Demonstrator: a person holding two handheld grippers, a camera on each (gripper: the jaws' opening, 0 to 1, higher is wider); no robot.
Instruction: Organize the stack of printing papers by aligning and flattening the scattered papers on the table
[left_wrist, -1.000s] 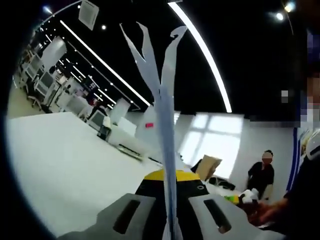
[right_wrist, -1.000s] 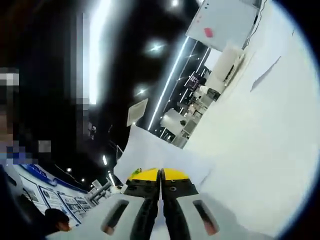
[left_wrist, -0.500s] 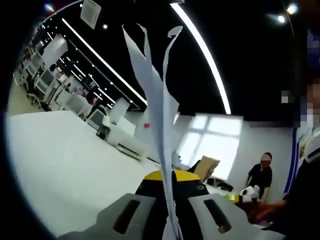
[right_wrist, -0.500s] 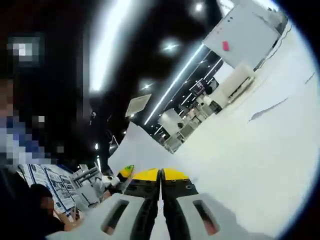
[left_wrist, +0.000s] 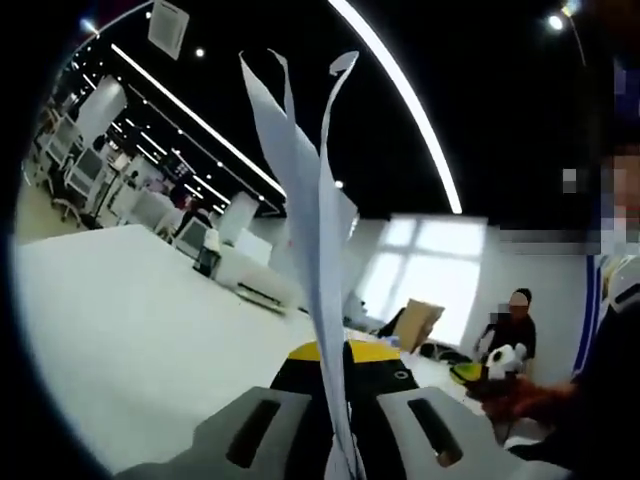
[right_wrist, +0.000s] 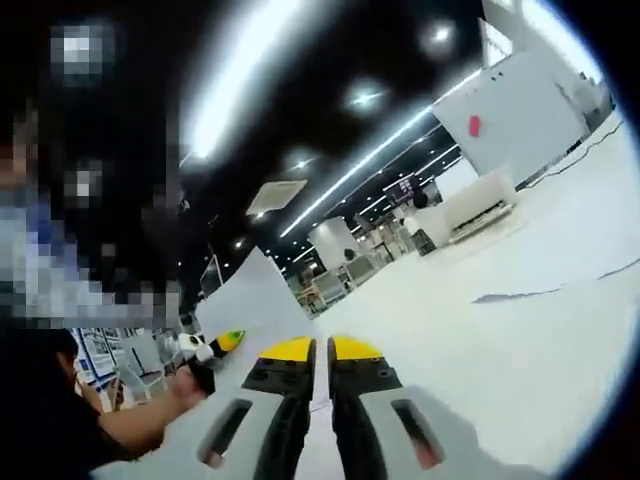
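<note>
white table (left_wrist: 120, 330) — papers (left_wrist: 315, 230) in tongs (left_wrist: 340, 400)

Long light strips (left_wrist: 400, 100) cross a black ceiling (open-plan hall) above a bright window (left_wrist: 425, 265).

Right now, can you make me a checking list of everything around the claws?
Surface: white table, broad and bare.
Job's things: sheets of paper stand up, fanned at the top, pinched in the left claw; a sheet runs from the right claw.
Clutter: nothing seen.
Grippers: both claws look shut on paper.
Cables: nothing seen.
Surroundings: ceiling light strips, cardboard box, a seated person.
</note>
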